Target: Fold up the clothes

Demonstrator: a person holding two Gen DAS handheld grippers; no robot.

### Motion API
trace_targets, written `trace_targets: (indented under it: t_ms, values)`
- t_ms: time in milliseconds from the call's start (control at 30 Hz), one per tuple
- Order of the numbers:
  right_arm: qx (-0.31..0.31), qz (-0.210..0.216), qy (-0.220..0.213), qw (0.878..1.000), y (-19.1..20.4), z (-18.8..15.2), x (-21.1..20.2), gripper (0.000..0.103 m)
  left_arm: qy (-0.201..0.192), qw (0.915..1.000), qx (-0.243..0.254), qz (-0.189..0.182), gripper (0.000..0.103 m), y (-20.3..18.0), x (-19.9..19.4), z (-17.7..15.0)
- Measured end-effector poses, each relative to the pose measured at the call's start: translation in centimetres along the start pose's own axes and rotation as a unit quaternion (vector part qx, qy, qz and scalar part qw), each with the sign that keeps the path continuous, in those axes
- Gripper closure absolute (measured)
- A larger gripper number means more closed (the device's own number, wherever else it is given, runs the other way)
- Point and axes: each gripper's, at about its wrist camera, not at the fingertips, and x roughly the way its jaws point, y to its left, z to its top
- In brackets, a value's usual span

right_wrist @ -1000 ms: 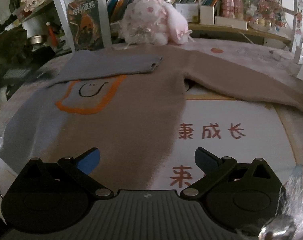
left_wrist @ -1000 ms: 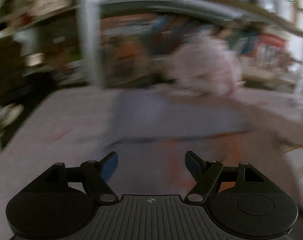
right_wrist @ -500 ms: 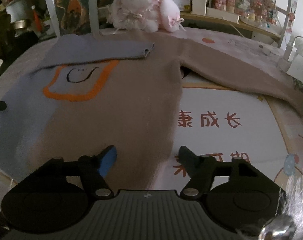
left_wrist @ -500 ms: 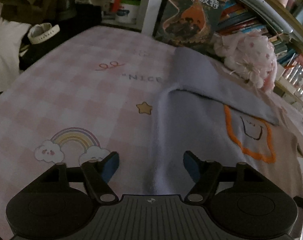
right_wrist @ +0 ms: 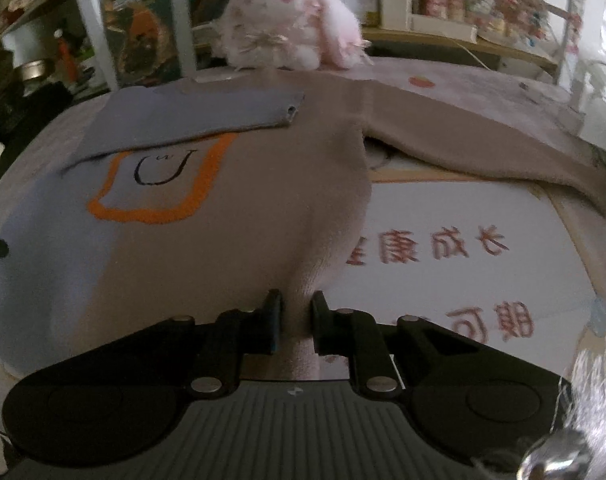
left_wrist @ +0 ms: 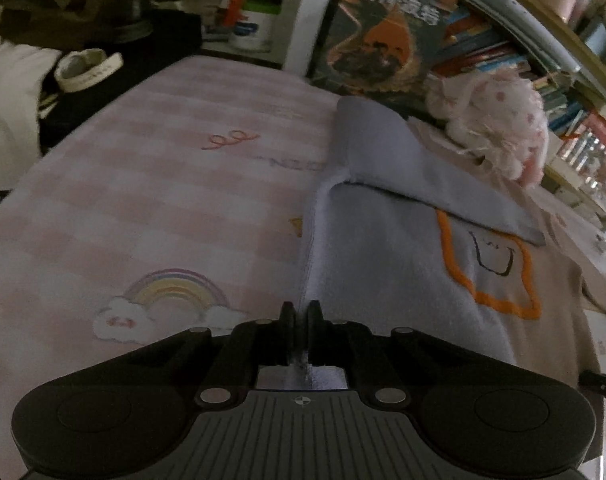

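Observation:
A sweater, lavender on one half and tan on the other, with an orange-outlined patch, lies flat on the table (left_wrist: 391,264) (right_wrist: 207,248). Its lavender sleeve (right_wrist: 199,116) is folded across the chest; the tan sleeve (right_wrist: 483,144) stretches out to the right. My left gripper (left_wrist: 302,316) is shut on the lavender bottom hem corner. My right gripper (right_wrist: 297,312) is shut on the tan bottom hem corner, and the cloth bunches up between its fingers.
A pink plush toy (right_wrist: 291,28) sits at the table's far edge, before a bookshelf (right_wrist: 443,0). The pink checked table cover (left_wrist: 143,200) with a rainbow print lies left of the sweater. A white mat with red characters (right_wrist: 463,248) lies to the right.
Both grippers were open above the hem half a second ago; now both have closed on the sweater's bottom corners. The left gripper swung in from a blurred view.

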Motion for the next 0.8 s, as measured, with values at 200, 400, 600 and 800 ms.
trace_targets:
  t_ms: [200,400,600,800]
  values:
    - [-0.016,0.006,-0.008,1.000,1.5,0.4,0.8,0.090,0.002,0.9999,-0.013,-0.002,0.098,1.7,0.0,0.3]
    - [-0.013,-0.001,-0.009,1.000,1.6,0.5,0.9,0.090,0.000,0.9999,-0.011,-0.004,0.097,1.8,0.2,0.1]
    - [-0.004,-0.012,-0.009,1.000,2.2,0.1,0.6,0.090,-0.006,0.9999,-0.006,-0.008,0.094,2.3,0.4,0.1]
    - [0.008,-0.026,-0.011,1.000,2.6,0.0,0.6,0.089,-0.009,0.9997,0.015,-0.017,0.093,2.4,0.3,0.5]
